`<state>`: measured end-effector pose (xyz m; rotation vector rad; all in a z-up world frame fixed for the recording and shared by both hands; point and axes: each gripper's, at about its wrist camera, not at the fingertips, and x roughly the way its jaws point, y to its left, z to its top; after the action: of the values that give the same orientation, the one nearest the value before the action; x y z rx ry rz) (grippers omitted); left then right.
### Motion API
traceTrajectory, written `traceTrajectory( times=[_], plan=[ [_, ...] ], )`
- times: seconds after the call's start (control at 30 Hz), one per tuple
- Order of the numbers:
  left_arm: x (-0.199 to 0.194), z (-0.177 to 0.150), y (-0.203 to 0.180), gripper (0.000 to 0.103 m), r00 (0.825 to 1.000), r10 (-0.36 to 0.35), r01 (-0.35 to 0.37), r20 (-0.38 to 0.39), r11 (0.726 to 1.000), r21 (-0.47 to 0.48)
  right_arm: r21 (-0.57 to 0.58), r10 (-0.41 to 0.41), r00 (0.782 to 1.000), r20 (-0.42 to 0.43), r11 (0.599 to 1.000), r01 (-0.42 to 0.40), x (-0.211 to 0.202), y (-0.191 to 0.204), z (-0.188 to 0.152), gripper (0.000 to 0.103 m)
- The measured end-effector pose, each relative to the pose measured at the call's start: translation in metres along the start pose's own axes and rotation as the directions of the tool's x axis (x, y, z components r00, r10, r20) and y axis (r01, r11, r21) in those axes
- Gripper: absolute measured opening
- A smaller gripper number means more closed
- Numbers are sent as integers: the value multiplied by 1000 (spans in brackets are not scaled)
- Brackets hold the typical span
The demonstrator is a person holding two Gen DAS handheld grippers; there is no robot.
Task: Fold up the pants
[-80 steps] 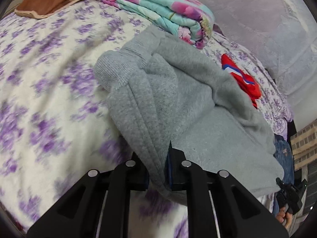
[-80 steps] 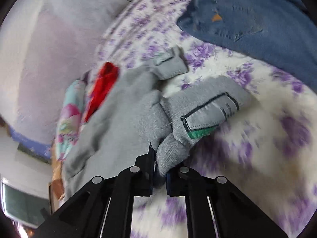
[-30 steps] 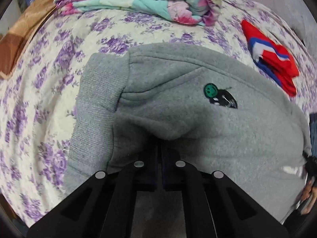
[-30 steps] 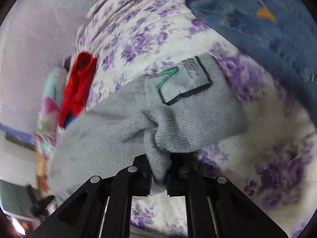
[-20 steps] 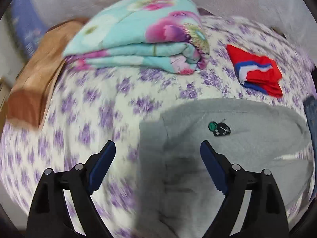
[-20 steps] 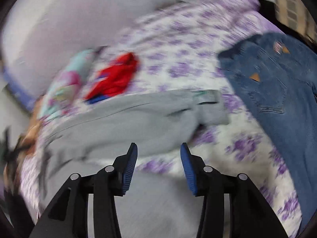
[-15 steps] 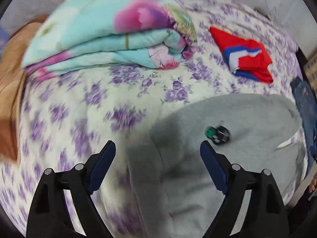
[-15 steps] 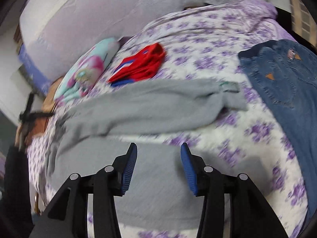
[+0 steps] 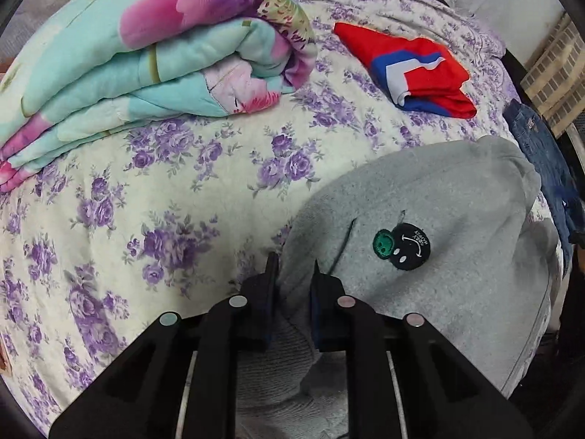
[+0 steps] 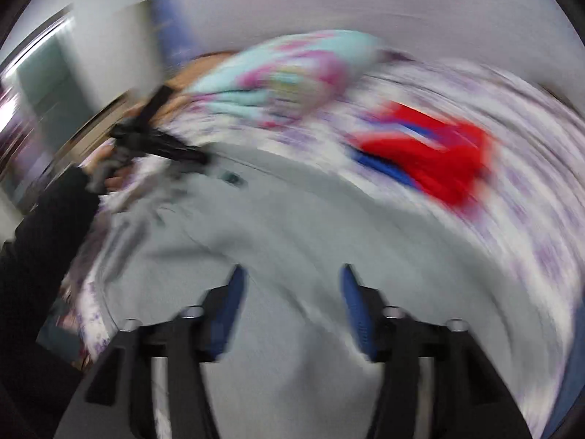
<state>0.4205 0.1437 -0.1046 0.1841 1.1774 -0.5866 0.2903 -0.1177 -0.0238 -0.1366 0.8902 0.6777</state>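
Left tongs (image 9: 294, 274) reclamped on flattened grey pants (image 9: 438, 256) waistband; right tongs (image 10: 289, 292) released, apart.

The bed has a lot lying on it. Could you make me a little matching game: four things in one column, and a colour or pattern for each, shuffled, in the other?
Things:
1. sweatpants
2. folded quilt
3. folded garment at the far side
4. jeans at the right edge

Looks:
A. turquoise with big pink flowers
B. dark blue denim
C. plain grey with a small round green and black patch
D. red with blue and white shapes

Pairs: 1-C, 2-A, 3-D, 4-B
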Motion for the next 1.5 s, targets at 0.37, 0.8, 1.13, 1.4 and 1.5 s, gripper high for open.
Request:
traceTrajectory(
  times=[0.37, 0.8, 1.13, 1.4, 1.5],
  plan=[
    [2, 0, 4, 15, 1000, 1, -1, 7, 1000, -13, -203, -13, 938, -347, 977, -62, 181, -26, 89, 63],
    [27, 24, 22, 16, 996, 90, -88, 7, 987, -135, -142, 18, 956, -292, 988, -62, 196, -45, 106, 9],
    [-61, -3, -7, 16, 987, 77, -67, 141, 995, -73, -149, 47, 990, -129, 987, -66, 75, 18, 105, 9],
    [-119, -109, -56, 16, 974, 18, -25, 225, 999, 28, -111, 107, 989, -105, 987, -118, 3, 113, 10, 9],
    [-113, -155, -68, 16, 980, -6, -2, 200, 999, 41, -95, 107, 986, -131, 988, -120, 7, 149, -30, 9]
  ],
)
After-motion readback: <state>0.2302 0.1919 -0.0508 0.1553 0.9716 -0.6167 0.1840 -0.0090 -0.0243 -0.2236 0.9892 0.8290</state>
